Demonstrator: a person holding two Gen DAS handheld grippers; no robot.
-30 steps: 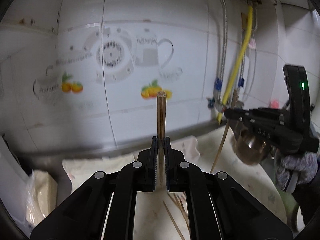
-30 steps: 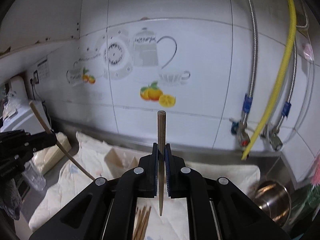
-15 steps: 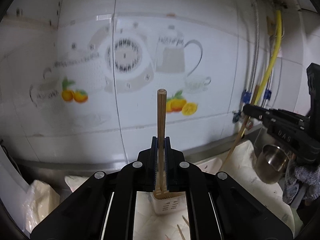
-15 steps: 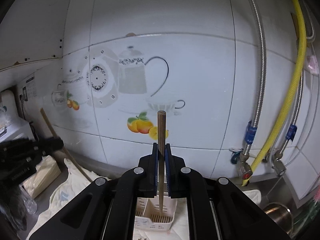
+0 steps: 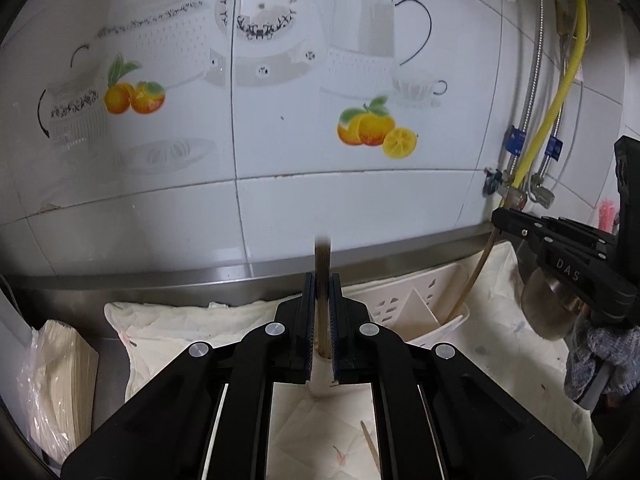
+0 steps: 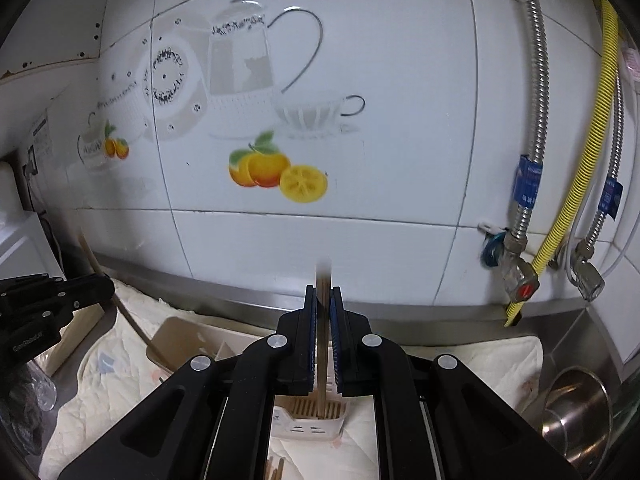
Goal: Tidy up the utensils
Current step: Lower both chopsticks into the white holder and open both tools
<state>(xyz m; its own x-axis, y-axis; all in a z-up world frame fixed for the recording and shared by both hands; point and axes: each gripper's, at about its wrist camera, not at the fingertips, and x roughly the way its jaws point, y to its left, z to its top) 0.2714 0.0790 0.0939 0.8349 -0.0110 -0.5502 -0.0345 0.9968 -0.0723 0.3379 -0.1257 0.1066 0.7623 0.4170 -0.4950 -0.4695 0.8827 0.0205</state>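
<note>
Left wrist view: tiled wall [image 5: 280,184] far, steel worktop [image 5: 160,284] below it, pale cloth [image 5: 180,320] spread over the worktop. White slotted holder [image 5: 404,300] stands on the cloth, centre-right, partly behind the left gripper [image 5: 322,320].

Left gripper: jaws nearly closed on one upright chopstick [image 5: 322,280]; top blurred. Its lower end sits over a white compartment of the holder; whether it touches the bottom cannot be told.

Right gripper [image 5: 560,240] at the right edge holds a second chopstick [image 5: 472,280], tilted, lower end inside the holder's right compartment.

Right wrist view: right gripper [image 6: 322,320] jaws close together around that chopstick [image 6: 322,352], gap on either side looks slight; firm grip or just loosened cannot be told. Tip reaches the slatted bottom of the holder [image 6: 316,420]. Left gripper [image 6: 60,296] at the left edge with its stick [image 6: 120,308].

Judgement: step in hand is dropping both sticks into the holder.
- Keep each stick near vertical so the tip clears the divider.
- Lower until the tip rests, then open the jaws only a little; pull back straight.
- Tilted stick may tip the light holder; ease off side load first.

Loose sticks [image 6: 276,470] lie near on the cloth, yet to be collected.
</note>
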